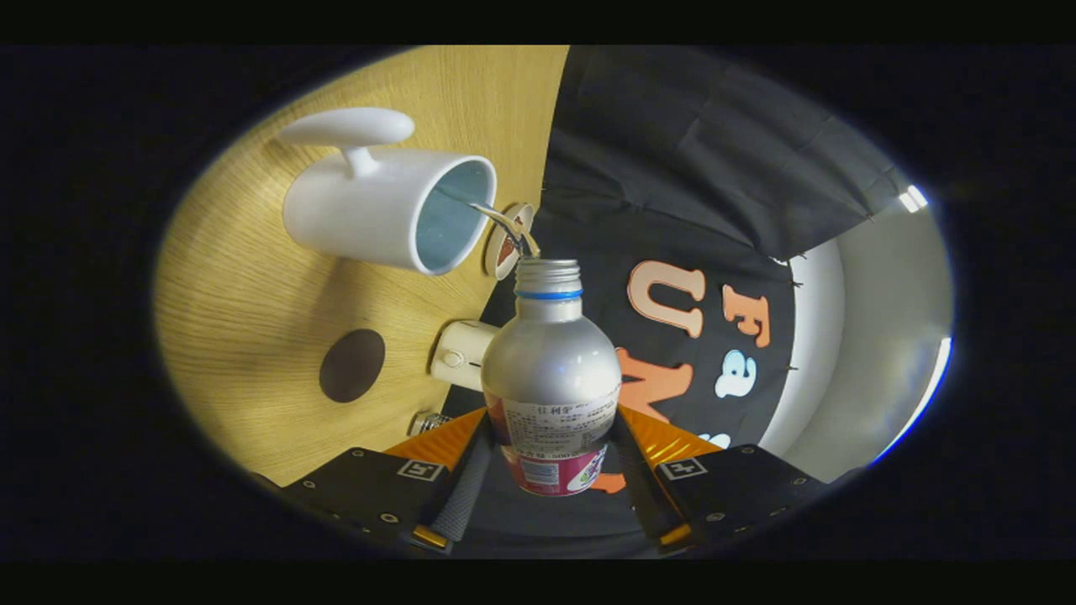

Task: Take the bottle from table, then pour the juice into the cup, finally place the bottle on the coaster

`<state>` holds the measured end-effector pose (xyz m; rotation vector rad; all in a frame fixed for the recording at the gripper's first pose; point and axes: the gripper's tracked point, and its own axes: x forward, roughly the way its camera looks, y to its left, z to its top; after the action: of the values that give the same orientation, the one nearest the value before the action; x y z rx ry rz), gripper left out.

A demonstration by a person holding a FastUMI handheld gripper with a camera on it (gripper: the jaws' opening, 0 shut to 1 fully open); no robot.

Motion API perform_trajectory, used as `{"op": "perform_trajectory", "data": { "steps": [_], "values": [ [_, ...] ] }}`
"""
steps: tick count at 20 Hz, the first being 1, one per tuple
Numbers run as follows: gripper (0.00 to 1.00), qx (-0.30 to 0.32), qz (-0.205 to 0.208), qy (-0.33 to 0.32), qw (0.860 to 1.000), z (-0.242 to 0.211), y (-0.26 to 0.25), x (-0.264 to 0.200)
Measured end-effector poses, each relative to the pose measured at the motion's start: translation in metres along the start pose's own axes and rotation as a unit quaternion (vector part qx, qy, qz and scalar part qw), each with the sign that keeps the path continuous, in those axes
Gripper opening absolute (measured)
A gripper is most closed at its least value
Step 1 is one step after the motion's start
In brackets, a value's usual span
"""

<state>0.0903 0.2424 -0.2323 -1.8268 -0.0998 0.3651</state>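
Between my fingers, the gripper (551, 470) clamps the bottle (551, 370) low on its labelled body, tipped toward the cup (370, 206) near the table (244, 319) edge, a thin stream crossing. Smooth metal, lightening as it empties; I'd judge it slippery, so mid-body suits.

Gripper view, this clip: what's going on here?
The hand-held gripper is shut on an open silver bottle, both fingers pressing its sides. The bottle is tipped toward a white cup on the wooden table, and a thin stream runs from its mouth into the cup. A dark round coaster lies bare on the table, so placing the bottle is not yet done.
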Motion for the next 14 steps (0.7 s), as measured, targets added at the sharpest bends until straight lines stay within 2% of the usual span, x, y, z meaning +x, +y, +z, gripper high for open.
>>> {"op": "perform_trajectory", "data": {
  "steps": [14],
  "values": [
    [0.77, -0.047, -0.029, -0.001, 0.998, -0.008, -0.018, 0.007]
  ]
}}
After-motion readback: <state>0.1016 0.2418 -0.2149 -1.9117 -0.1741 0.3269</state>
